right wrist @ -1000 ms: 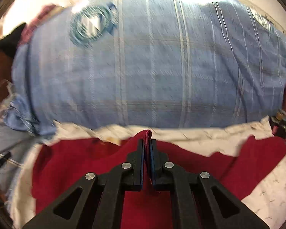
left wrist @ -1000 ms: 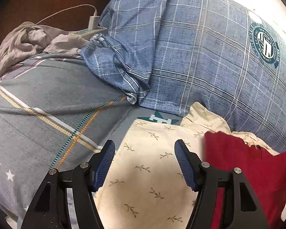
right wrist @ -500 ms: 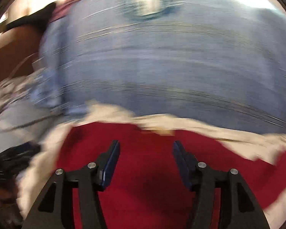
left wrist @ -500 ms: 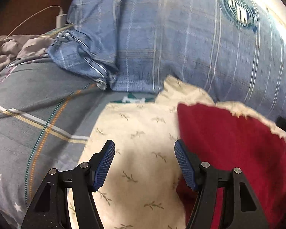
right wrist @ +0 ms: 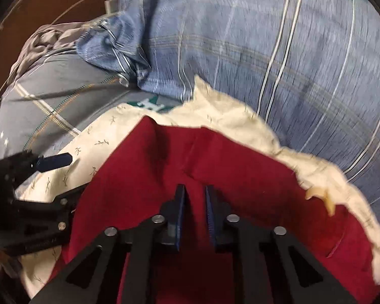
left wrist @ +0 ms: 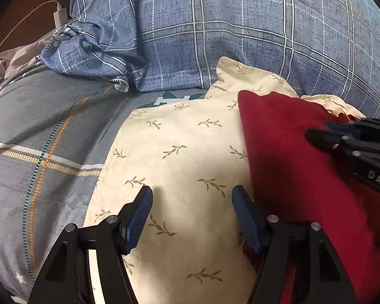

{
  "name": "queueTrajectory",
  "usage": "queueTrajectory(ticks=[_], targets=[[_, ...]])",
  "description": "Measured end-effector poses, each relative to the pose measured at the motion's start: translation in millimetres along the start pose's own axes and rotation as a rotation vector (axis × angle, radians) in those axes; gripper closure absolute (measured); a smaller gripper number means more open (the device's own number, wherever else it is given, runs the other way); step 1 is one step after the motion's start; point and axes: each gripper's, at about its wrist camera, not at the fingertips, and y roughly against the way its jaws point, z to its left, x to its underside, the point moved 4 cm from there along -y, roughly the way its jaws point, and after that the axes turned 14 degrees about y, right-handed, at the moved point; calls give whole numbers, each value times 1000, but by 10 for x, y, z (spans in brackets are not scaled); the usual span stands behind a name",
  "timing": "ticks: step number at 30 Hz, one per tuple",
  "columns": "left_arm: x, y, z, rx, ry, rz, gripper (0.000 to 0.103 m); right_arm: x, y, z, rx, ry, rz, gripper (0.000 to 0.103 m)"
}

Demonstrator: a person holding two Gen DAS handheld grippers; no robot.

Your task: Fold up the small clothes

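Observation:
A dark red garment lies on a cream cloth with a leaf print, spread over the bed. My left gripper is open and empty, hovering over the cream cloth just left of the red garment's edge. My right gripper has its jaws nearly closed on a raised fold of the red garment. The right gripper also shows in the left wrist view, over the red garment. The left gripper shows in the right wrist view at the left.
A large blue plaid pillow lies just behind the cloths. Grey bedding with striped lines spreads to the left. A crumpled grey garment and a white charger with cable sit at the far left.
My right gripper let go, opened wide, then closed again onto a fold of the red garment. My left gripper stayed open and shifted toward the garment's left edge.

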Motion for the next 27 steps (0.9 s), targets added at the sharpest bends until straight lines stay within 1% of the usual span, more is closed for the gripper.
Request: queueTrajectory(ticks=[1,3,4,5,7,8,9,10,12,13,14,16,18,19,21,22,23,24,25,26,27], targets=[[-1,4,13,-2,3,-7,38,-9,52,-24,23,0,-18,91],[-30,7,49,-10,29,-24,38,-21,103,-125,81,-49,-44,91],[-36,13,76,-6,45,-27,38,-21,63,-173,97,-77,-39,91],[-48,23,100,0,63,-32,38,-12,20,-194,92,-105,-32,91],[-81,69,133,26,99,-52,38,30,-71,-199,61,-160,-28,84],[-91,98,140,41,107,-63,38,43,-64,-208,60,-177,-25,81],[-106,153,137,64,115,-81,38,64,-11,-215,56,-203,-27,75],[-111,192,148,81,118,-94,38,87,66,-231,46,-232,-41,72],[-112,283,138,119,115,-119,38,165,282,-224,37,-284,-94,61],[-104,316,120,139,108,-127,38,229,422,-185,23,-297,-129,60],[-86,338,113,152,98,-127,36,285,493,-126,10,-291,-136,60],[1,344,37,170,60,-104,35,392,495,2,4,-268,-108,60],[76,301,-23,164,24,-79,35,553,363,133,16,-238,-25,62],[131,242,-68,142,-6,-53,35,620,326,166,27,-234,-6,62],[204,111,-137,81,-55,-1,35,657,406,161,44,-244,-30,62],[245,64,-149,70,-63,9,35,674,475,130,37,-266,-27,62],[246,69,-150,72,-57,-1,35,698,578,63,31,-295,-40,60],[240,81,-149,71,-55,-5,35,739,707,-41,55,-317,-63,53],[229,88,-146,74,-55,-2,35,804,823,-163,105,-332,-75,50],[221,90,-139,77,-50,-2,35,872,935,-302,171,-350,-80,43],[215,88,-119,85,-37,3,35,976,1064,-502,258,-383,-78,38]])
